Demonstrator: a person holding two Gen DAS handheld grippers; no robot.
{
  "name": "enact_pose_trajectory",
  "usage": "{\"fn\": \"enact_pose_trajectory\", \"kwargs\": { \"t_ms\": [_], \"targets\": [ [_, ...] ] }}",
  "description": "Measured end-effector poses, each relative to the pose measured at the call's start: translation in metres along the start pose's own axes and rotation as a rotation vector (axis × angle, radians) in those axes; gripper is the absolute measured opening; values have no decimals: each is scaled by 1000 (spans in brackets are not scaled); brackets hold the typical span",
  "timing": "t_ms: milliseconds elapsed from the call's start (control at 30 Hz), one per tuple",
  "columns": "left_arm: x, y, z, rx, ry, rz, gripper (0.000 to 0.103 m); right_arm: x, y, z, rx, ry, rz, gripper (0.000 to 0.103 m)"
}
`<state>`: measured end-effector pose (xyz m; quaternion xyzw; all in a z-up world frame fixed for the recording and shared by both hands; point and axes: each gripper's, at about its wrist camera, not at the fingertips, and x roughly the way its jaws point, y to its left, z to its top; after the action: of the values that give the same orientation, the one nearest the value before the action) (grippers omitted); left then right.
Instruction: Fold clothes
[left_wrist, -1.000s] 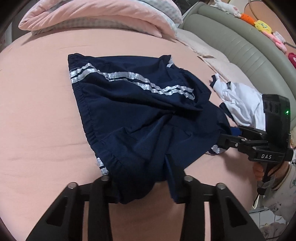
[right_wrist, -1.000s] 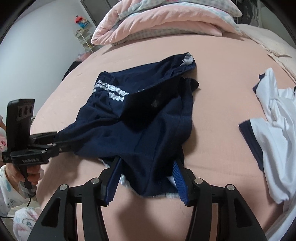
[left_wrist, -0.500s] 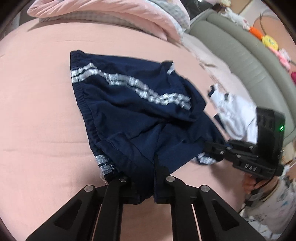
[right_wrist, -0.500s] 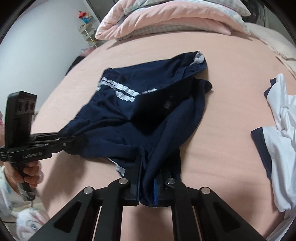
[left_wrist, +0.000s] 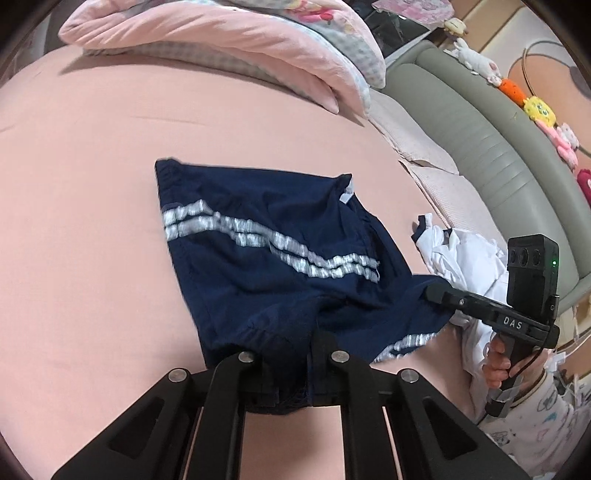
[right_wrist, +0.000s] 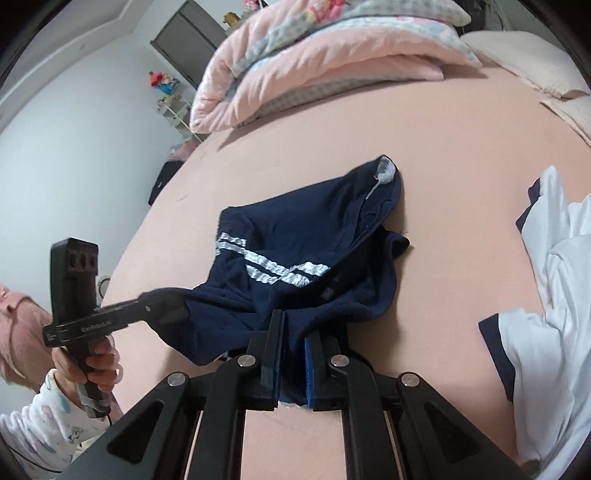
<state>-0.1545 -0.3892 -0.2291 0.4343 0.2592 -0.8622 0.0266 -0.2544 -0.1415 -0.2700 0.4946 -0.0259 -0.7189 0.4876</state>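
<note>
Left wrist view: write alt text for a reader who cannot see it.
The left gripper is shut on the near edge of navy shorts with silver stripes, spread on a pink bed. At right, the right gripper pinches another edge of the shorts, beside a crumpled white garment; folded pink bedding lies beyond.

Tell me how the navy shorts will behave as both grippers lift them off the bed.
Probably floppy: the navy shorts already sag and crease between the left gripper and right gripper, whose jaws pinch the near hem. Likely light, since thin fabric bunches easily. The far waistband lying on the bed should drag, then dangle.
</note>
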Motion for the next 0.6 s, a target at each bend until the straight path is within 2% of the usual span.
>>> {"fn": "enact_pose_trajectory", "kwargs": {
  "t_ms": [100, 233, 600],
  "targets": [
    [10, 1, 12, 25, 19, 48, 7, 10, 0, 2, -11, 19, -6, 7],
    [16, 4, 25, 45, 15, 66, 7, 15, -3, 5, -9, 17, -28, 7],
    [36, 29, 41, 14, 34, 141, 7, 25, -18, 23, -8, 13, -97, 7]
  ]
}}
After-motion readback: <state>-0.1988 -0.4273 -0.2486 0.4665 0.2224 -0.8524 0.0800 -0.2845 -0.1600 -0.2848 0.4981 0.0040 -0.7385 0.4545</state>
